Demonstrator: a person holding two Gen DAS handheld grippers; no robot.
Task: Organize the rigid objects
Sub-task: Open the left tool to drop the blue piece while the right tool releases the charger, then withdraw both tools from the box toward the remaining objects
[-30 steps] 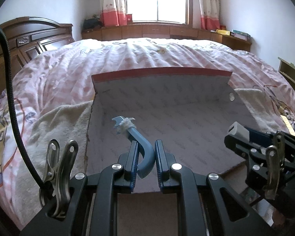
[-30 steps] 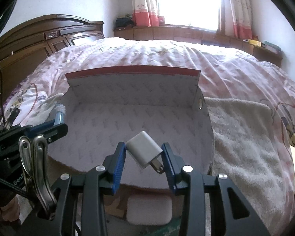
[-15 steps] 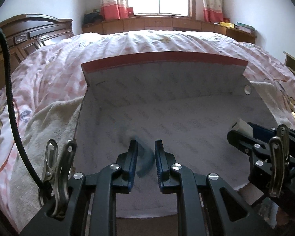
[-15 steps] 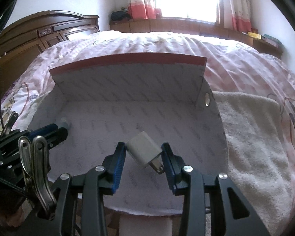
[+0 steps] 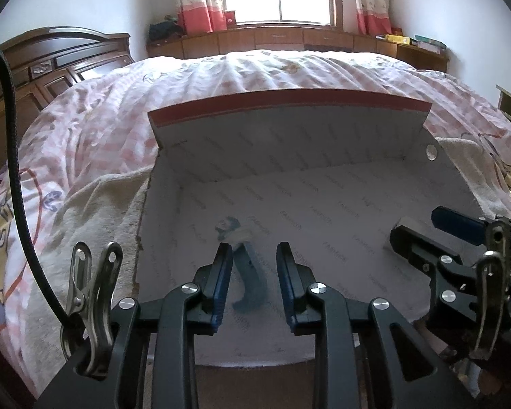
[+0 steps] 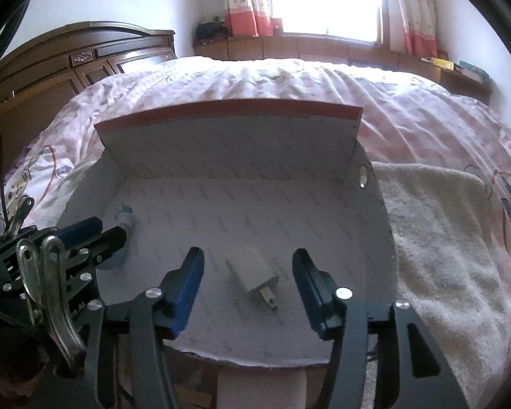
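A white cardboard box (image 5: 289,116) with a red rim lies open on the bed; it also shows in the right wrist view (image 6: 228,112). A curved blue hook (image 5: 252,279) lies on the box floor between the fingers of my open left gripper (image 5: 254,255); its tip (image 6: 124,214) shows in the right wrist view. A white charger plug (image 6: 253,271) lies on the box floor between the fingers of my open right gripper (image 6: 247,266). The left gripper (image 6: 85,235) shows at the left of the right wrist view, the right gripper (image 5: 426,225) at the right of the left wrist view.
A cream towel (image 6: 443,238) lies under and to the right of the box on the pink bedspread (image 5: 255,71). A dark wooden headboard (image 5: 51,64) is at the left. A window shelf (image 5: 289,39) runs along the far wall.
Both grippers moved forward over the box and opened. The blue hook and the white charger plug dropped from the fingers onto the box floor.
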